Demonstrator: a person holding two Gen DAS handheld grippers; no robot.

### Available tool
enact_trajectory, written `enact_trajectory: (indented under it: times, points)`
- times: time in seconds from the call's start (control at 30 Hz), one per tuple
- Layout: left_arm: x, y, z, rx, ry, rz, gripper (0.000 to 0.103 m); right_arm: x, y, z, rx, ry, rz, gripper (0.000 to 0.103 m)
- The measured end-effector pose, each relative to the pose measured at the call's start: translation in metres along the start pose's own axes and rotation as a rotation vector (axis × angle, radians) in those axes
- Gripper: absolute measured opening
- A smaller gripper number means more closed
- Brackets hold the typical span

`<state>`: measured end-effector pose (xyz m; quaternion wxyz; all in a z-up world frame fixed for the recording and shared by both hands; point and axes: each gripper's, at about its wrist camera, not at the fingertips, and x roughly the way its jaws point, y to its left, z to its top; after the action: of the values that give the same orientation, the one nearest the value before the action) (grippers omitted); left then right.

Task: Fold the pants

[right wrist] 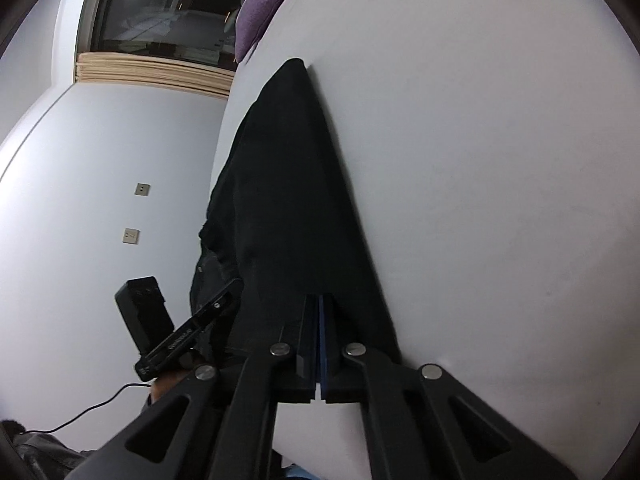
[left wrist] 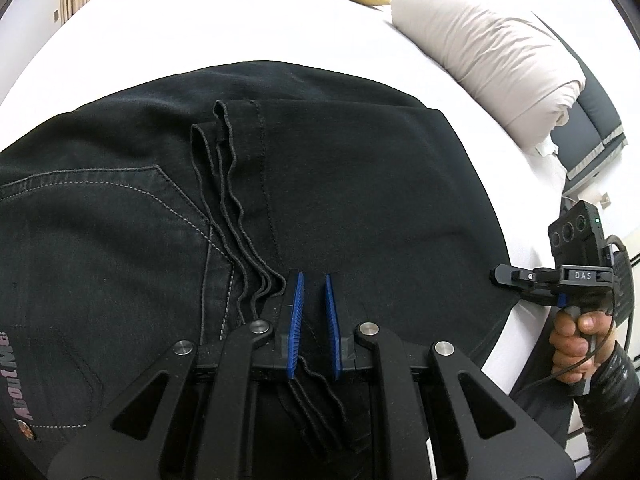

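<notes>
**Fold pants — hazards at the two grip points**

The black pants [left wrist: 320, 184] lie on the white bed [left wrist: 240, 36], already doubled, with the leg hems [left wrist: 236, 184] stacked over the seat near the back pocket [left wrist: 120, 216].

Hazards:
- The stacked hem layers are wavy and uneven. If you lift by the left gripper [left wrist: 314, 292] alone, a lower layer may slip out and the fold will fan apart.
- The right gripper [right wrist: 320, 312] sits at the folded edge, close to the mattress. If it has bitten only the top ply — or caught the sheet with it — the next fold will drag crooked.
- Lifting the two hands unevenly will skew the edges.

Tool state:
- Left gripper: jaws nearly closed, clamped on hem fabric running between its blue pads [left wrist: 295, 320].
- Right gripper: jaws fully together at the pants' edge; whether cloth is pinched between them cannot be told from either view.
</notes>
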<state>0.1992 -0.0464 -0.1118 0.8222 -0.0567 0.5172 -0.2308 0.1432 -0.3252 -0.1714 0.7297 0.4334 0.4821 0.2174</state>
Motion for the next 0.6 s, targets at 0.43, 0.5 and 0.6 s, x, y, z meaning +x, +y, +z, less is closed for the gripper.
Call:
enact_trajectory:
  times: [0.43,0.5,0.6]
  points:
    - [0.001,-0.0059,-0.0045,0.006,-0.015,0.006,0.011,0.0,0.0032,-0.0045,-0.044,-0.063,-0.046,0.0]
    - [0.0007,-0.0054,-0.0054,0.001,-0.018,0.001,0.011,0.0,0.0033,-0.0048,-0.045,-0.071,-0.05,0.0]
    - [0.0003,-0.0056,-0.0068,-0.001,-0.024,0.0,0.011,-0.0021,0.0018,-0.0053,-0.046,-0.081,-0.056,0.0]
